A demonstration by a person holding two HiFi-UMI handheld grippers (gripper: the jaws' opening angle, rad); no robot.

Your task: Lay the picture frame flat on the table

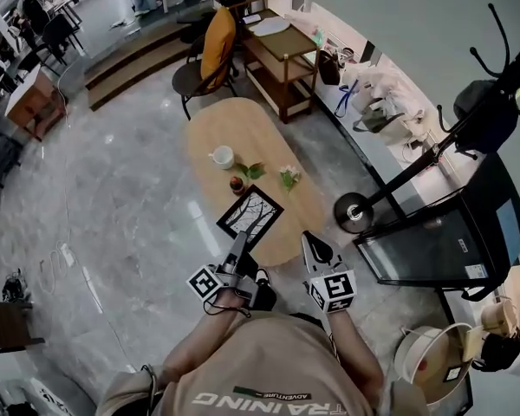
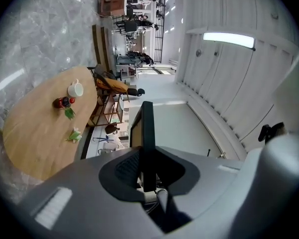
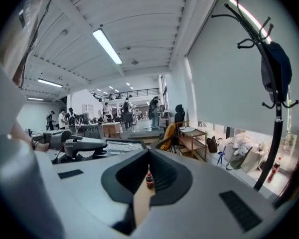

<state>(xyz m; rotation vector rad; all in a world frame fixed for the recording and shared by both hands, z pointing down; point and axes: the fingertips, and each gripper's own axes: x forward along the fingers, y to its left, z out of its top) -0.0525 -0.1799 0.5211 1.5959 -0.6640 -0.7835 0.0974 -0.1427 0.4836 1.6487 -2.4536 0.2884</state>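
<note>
The picture frame point(image 1: 251, 216) is black-edged with a branch drawing on white. It sits over the near end of the oval wooden table point(image 1: 217, 128), and I cannot tell whether it touches the top. My left gripper point(image 1: 239, 244) is shut on its near edge. In the left gripper view the frame point(image 2: 147, 128) stands edge-on between the jaws of the left gripper point(image 2: 145, 171). My right gripper point(image 1: 311, 242) hovers just right of the frame at the table's near rim, with its jaws together and empty. In its own view the right gripper point(image 3: 148, 172) shows only a thin slit.
On the table beyond the frame are a white cup point(image 1: 222, 156), a small pot with red bits point(image 1: 237, 184), green leaves point(image 1: 253, 171) and a white flower point(image 1: 289, 177). A coat stand base point(image 1: 354, 212) and a dark case point(image 1: 429, 243) stand at the right. A chair point(image 1: 210, 59) is at the far end.
</note>
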